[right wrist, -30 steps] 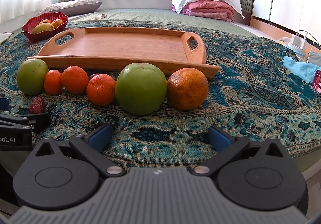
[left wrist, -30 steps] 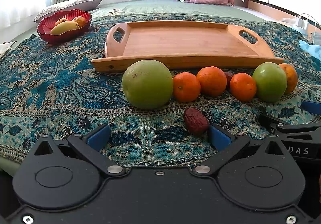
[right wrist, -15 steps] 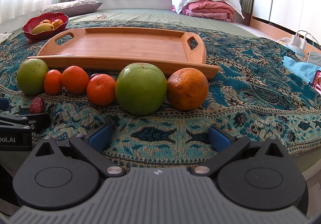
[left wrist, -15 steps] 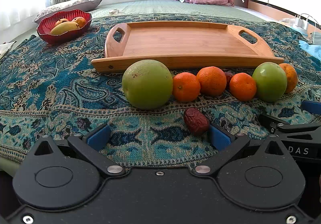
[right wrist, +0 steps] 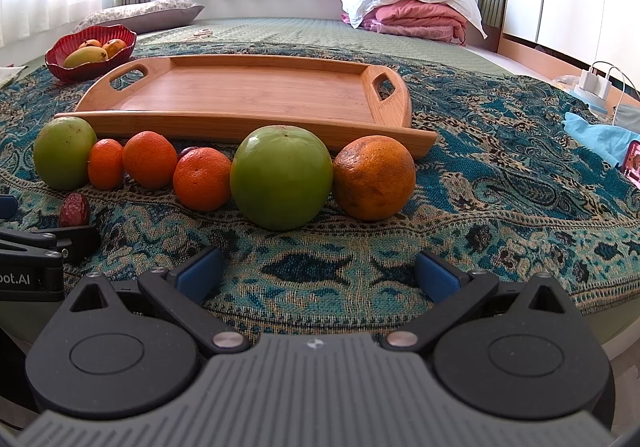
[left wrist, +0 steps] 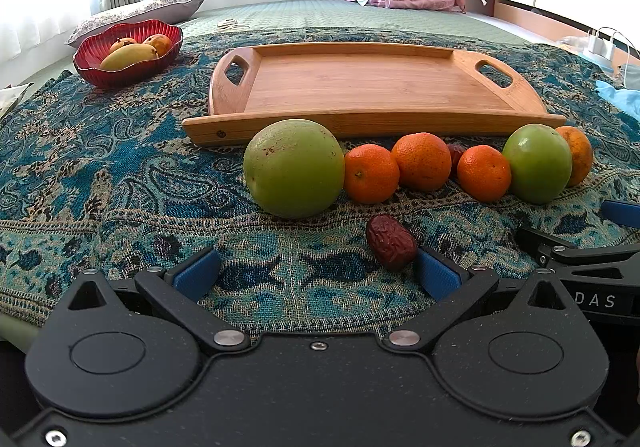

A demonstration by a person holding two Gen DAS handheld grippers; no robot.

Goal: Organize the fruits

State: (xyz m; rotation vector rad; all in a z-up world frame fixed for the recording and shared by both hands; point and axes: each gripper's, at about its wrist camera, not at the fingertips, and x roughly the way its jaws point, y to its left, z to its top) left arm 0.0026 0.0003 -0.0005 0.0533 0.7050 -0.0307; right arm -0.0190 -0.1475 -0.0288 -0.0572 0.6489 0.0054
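A row of fruit lies on the patterned cloth in front of an empty wooden tray (left wrist: 360, 87) (right wrist: 248, 95): a big green fruit (left wrist: 294, 168) (right wrist: 64, 157), three small oranges (left wrist: 422, 161) (right wrist: 150, 159), a second green fruit (right wrist: 281, 177) (left wrist: 537, 163) and a large orange (right wrist: 374, 178). A red date (left wrist: 391, 242) (right wrist: 75, 210) lies nearer, just ahead of my left gripper's right finger. My left gripper (left wrist: 316, 275) is open and holds nothing. My right gripper (right wrist: 318, 275) is open too, a little short of the second green fruit.
A red bowl (left wrist: 128, 55) (right wrist: 90, 53) with mangoes stands at the back left. Folded bedding (right wrist: 412, 13) lies at the far end of the bed. A blue cloth (right wrist: 600, 135), a phone (right wrist: 632, 167) and a charger (right wrist: 596, 87) are at the right edge.
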